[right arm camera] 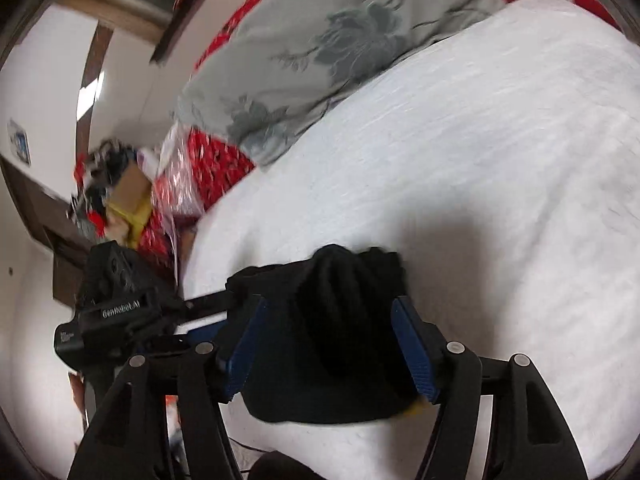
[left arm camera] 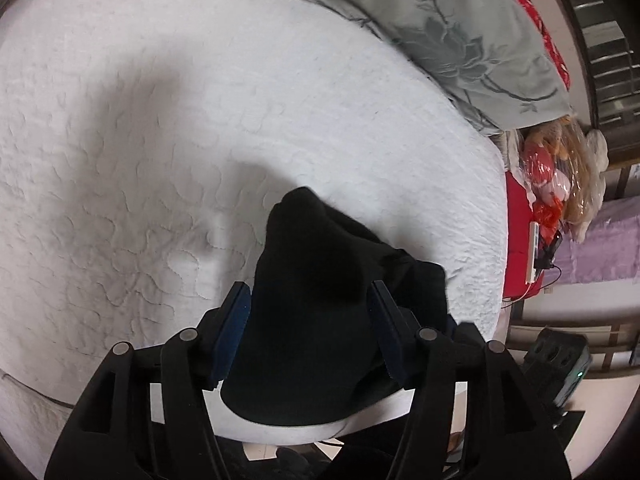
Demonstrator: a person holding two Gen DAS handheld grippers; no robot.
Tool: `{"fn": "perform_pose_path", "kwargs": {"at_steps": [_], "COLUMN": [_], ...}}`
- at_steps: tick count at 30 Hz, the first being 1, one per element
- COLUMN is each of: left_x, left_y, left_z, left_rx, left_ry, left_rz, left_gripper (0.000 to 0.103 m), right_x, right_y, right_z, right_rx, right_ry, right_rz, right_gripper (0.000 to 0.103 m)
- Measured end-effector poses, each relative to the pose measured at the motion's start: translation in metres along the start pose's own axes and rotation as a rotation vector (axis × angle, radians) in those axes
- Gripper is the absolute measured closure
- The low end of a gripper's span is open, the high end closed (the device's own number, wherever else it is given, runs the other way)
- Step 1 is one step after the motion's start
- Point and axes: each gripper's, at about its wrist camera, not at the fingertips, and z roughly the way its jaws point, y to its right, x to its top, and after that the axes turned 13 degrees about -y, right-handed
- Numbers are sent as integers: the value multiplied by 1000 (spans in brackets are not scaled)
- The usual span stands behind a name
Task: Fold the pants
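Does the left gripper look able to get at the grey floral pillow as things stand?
Probably not: the left gripper has black pants bunched between its tongs, and the pillow lies across the white bedspread.

Home bedroom. White quilted bedspread [left arm camera: 168,128] with stitched wavy pattern covers a bed. Grey floral-print duvet [left arm camera: 452,28] bunched along the far edge, red patterned fabric [right arm camera: 216,164] beneath it. Beside the bed: plush toys in a clear plastic bag [left arm camera: 560,172], a cardboard box [right arm camera: 130,190] among clutter, purple cloth [left arm camera: 604,240]. Pale walls, dark wood trim [right arm camera: 86,92].
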Motion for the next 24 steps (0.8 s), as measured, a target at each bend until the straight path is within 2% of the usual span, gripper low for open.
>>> {"fn": "perform_pose_path", "kwargs": {"at_steps": [2, 5, 6, 7, 8, 9, 12, 14, 16, 20, 24], "left_x": [2, 5, 8, 10, 11, 12, 12, 14, 12, 0, -10], "left_y": [0, 3, 5, 4, 3, 2, -1, -2, 0, 14, 25], "left_z": [7, 16, 19, 20, 18, 15, 16, 26, 30, 28, 21], "left_rx": [-6, 28, 42, 47, 37, 12, 39, 69, 87, 174, 243], "left_ry": [11, 23, 25, 29, 33, 48, 70, 52, 67, 126, 173], "left_rz": [-3, -10, -14, -25, -40, -55, -45, -45, -29, 27, 79], "left_gripper": [44, 44, 47, 50, 53, 54, 54, 54, 54, 53, 53], "right_x": [-1, 2, 5, 10, 13, 17, 23, 23, 17, 13, 9], "right_y": [-5, -7, -4, -1, 1, 1, -1, 4, 14, 28, 19], "right_z": [4, 16, 23, 30, 35, 36, 21, 32, 45, 43, 33], "right_rx": [-36, -156, -160, -143, -143, -135, -73, -100, -129, -65, -92], "right_ry": [4, 2, -26, -55, -82, -92, -33, -77, -101, -93, -107], "right_rz": [-12, -39, -41, -43, -42, -44, -61, -58, -43, 35, 5], "right_gripper": [35, 34, 42, 72, 79, 81, 82, 82, 81, 77, 67]}}
